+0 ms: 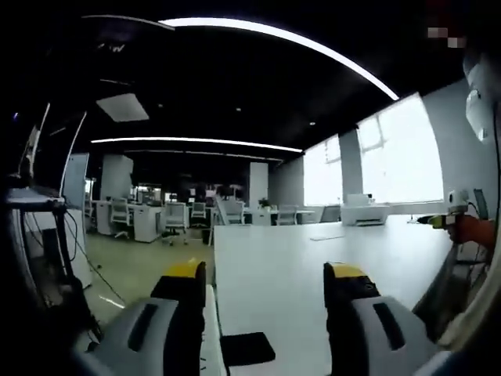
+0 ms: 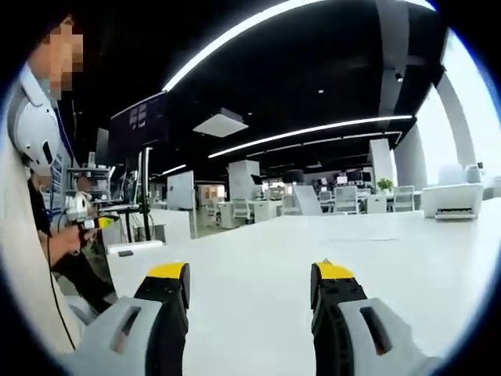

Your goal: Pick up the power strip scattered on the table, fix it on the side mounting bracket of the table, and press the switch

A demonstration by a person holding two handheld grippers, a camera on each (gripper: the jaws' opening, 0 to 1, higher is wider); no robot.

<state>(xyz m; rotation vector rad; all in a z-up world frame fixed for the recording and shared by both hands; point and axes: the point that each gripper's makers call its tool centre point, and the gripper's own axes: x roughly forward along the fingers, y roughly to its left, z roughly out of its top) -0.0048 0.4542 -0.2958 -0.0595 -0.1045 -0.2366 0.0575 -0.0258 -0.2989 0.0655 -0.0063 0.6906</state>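
While both cameras look across a large white tabletop (image 1: 297, 266) in an open office, the left gripper (image 1: 268, 282) rises from the bottom of the left gripper view with its two yellow-tipped black jaws spread wide apart. Nothing sits between them; bare white surface shows in the gap, and neither jaw touches any object. Just below that gap, near the tabletop's near edge, lies a small flat black pad (image 1: 246, 348); I cannot tell what it is.

Seen in the right gripper view, the right gripper (image 2: 250, 286) stands the same way: jaws wide apart, empty, with plain white tabletop between and beyond them.

No power strip can be made out on the stretch of tabletop that either view takes in, so its place cannot be told.

At the left edge of the right gripper view stands a person in a white top (image 2: 27, 258), with a hand (image 2: 72, 235) near a yellow-and-orange object that is too small to identify. At the right edge of the left gripper view an orange and yellow shape (image 1: 458, 225) shows beside the tabletop, also too blurred to name.

Farther off, a white printer-like box (image 2: 454, 200) rests at the far side of the tabletop, and rows of desks and white chairs (image 1: 176, 215) fill the room under long ceiling light strips (image 2: 313, 129). Bright windows (image 1: 399, 153) line the far wall.
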